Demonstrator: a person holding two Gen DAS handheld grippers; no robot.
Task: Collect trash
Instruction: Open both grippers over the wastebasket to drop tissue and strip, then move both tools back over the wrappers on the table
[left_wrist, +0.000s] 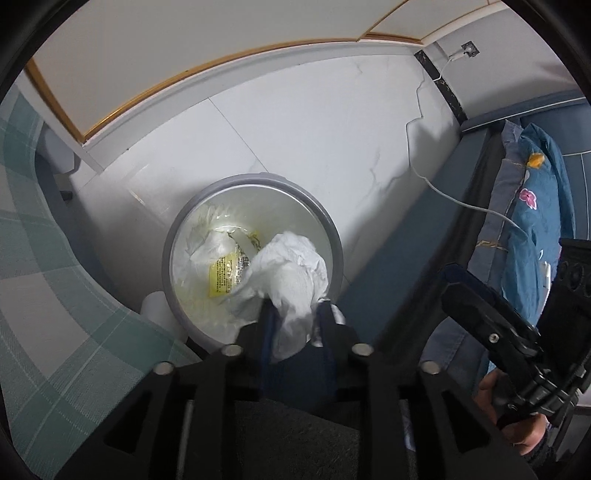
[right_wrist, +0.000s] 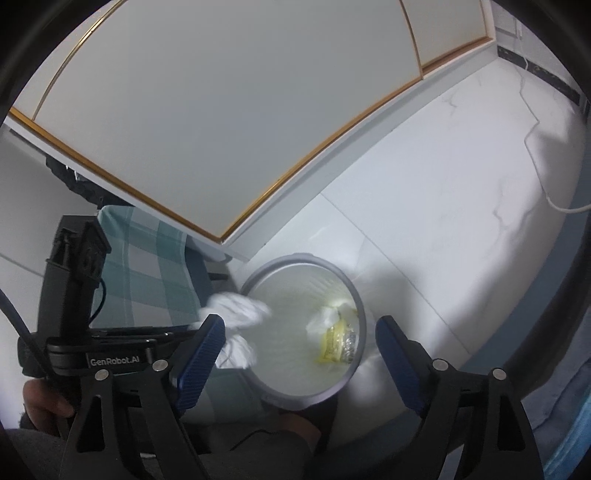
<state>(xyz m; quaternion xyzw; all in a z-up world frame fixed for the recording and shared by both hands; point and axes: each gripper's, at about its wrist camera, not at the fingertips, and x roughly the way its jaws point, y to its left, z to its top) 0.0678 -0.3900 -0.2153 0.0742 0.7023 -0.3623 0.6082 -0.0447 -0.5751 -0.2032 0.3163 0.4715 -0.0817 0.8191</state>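
Observation:
A round grey trash bin (left_wrist: 251, 181) with a clear liner stands on the white floor. Inside it lie a crumpled white paper and a yellow printed packet (left_wrist: 221, 276). My left gripper (left_wrist: 295, 319) hangs over the bin's near rim, its blue pads pressed against a crumpled white tissue wad (left_wrist: 291, 280). In the right wrist view the same bin (right_wrist: 295, 257) sits ahead with the yellow packet (right_wrist: 334, 341) in it, and the tissue wad (right_wrist: 236, 312) shows blurred at the bin's left rim. My right gripper (right_wrist: 300, 328) stands wide open above the bin with nothing between its fingers.
A green plaid cloth (left_wrist: 37, 258) drapes on the left. A blue flowered pillow (left_wrist: 532, 206) and a white cable (left_wrist: 443, 194) lie on the right. A white roll (left_wrist: 157, 306) stands beside the bin. Gold-trimmed white cabinet doors (right_wrist: 221, 110) rise behind it.

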